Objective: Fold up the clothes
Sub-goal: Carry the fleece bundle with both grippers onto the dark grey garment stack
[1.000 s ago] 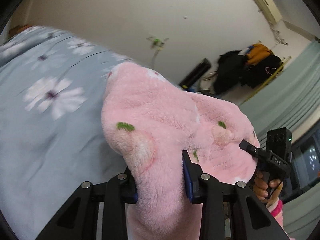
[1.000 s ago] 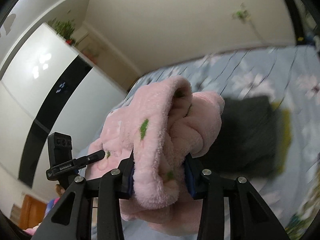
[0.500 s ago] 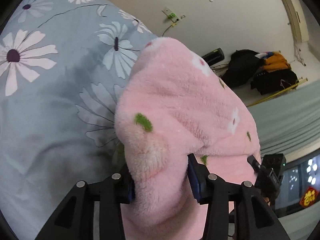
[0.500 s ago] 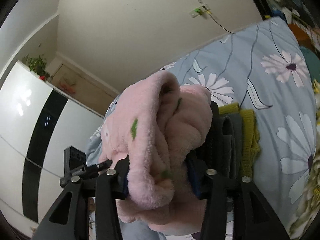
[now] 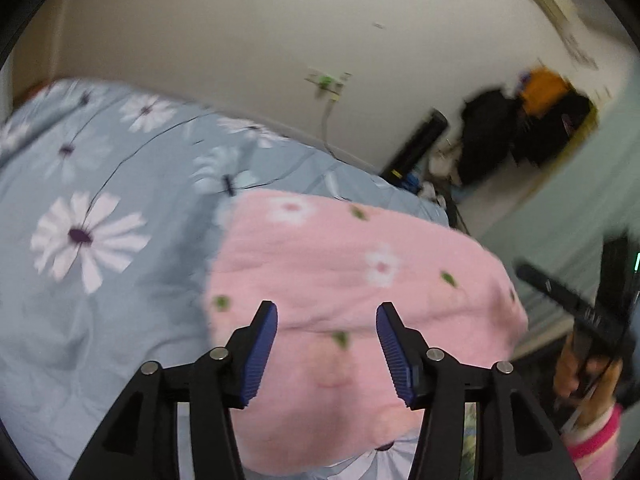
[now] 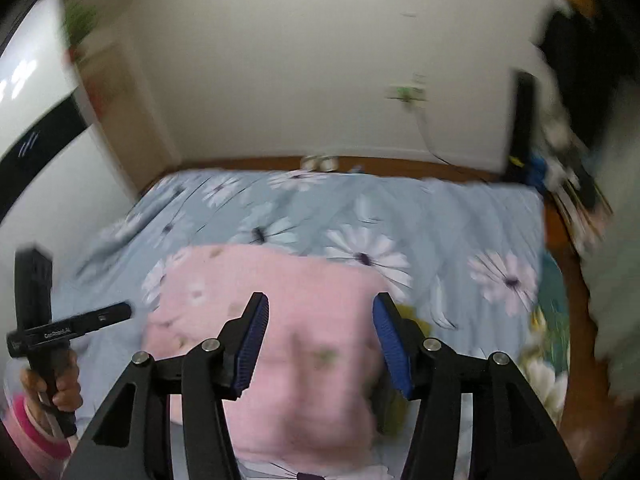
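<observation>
Both tongs — left gripper (image 5: 326, 312) and right gripper (image 6: 320, 304) — jaws opening, nothing pinched; folded pink fleece garment (image 5: 360, 272) lies on floral bedsheet (image 5: 100, 184).

Both grips let go!
The left gripper (image 5: 326, 312) and right gripper (image 6: 320, 304), clamped on the pink garment (image 5: 352, 280) a second ago, are opening, pads clear; it now lies flat on the bed (image 5: 100, 300).
</observation>
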The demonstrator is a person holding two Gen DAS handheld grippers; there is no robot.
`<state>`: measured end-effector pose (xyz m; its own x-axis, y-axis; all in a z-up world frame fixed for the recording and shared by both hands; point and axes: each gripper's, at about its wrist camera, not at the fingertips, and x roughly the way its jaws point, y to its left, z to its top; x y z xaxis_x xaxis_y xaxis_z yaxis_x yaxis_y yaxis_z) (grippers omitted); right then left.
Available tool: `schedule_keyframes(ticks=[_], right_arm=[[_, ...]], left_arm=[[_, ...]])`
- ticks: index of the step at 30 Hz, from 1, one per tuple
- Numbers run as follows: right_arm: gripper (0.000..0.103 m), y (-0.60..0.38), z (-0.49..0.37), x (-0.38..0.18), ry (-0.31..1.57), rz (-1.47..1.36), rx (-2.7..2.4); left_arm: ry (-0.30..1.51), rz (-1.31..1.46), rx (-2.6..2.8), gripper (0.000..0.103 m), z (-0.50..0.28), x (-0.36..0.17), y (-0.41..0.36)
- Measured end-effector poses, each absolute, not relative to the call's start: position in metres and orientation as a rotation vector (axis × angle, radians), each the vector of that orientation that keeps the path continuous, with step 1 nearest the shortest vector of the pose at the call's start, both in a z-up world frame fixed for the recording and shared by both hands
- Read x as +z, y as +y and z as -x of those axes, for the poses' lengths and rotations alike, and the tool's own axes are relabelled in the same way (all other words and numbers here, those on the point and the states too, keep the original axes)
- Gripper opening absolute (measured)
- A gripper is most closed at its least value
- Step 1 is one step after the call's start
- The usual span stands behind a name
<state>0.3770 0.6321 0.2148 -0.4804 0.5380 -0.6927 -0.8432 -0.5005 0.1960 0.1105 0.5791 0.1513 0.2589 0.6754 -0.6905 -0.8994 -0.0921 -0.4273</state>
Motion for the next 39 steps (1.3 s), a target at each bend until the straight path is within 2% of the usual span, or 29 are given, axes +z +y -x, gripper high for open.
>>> schedule_keyframes(ticks=[4,8,11,19,25,30,34,39], right_arm=[[0.056,0.65,-0.341,0.19,0.662,0.843,2.053],[0.056,0.694,-0.336,0.136,0.767,0.974,1.867],[0.056,0.709,-0.345,0.121,0.869,0.947,1.849],[0.056,0.681,-0.356,0.158,0.849,0.767,1.974],[0.056,0.62,-0.362,0.191,0.695,0.761,2.028],[0.056,0.589,-0.363,0.168,0.597,0.852,2.027],[0.056,0.607,-0.37,0.131,0.669,0.89,1.937],[0.057,0.619,-0.37,0.118,0.714,0.853,1.943]], left_arm=[[0.404,0.98,1.338,0.056,-0.134,0.127,0.602],[0.42,1.064,1.324,0.056,-0.132,0.089,0.624],[0.428,1.036,1.342,0.056,-0.136,0.088,0.625],[0.417,1.057,1.351,0.059,-0.139,0.113,0.61],[0.404,1.008,1.359,0.059,-0.146,0.136,0.584],[0.487,0.965,1.378,0.06,-0.159,0.119,0.577],[0.53,1.006,1.369,0.06,-0.161,0.084,0.588],[0.552,0.984,1.406,0.061,-0.165,0.079,0.598]])
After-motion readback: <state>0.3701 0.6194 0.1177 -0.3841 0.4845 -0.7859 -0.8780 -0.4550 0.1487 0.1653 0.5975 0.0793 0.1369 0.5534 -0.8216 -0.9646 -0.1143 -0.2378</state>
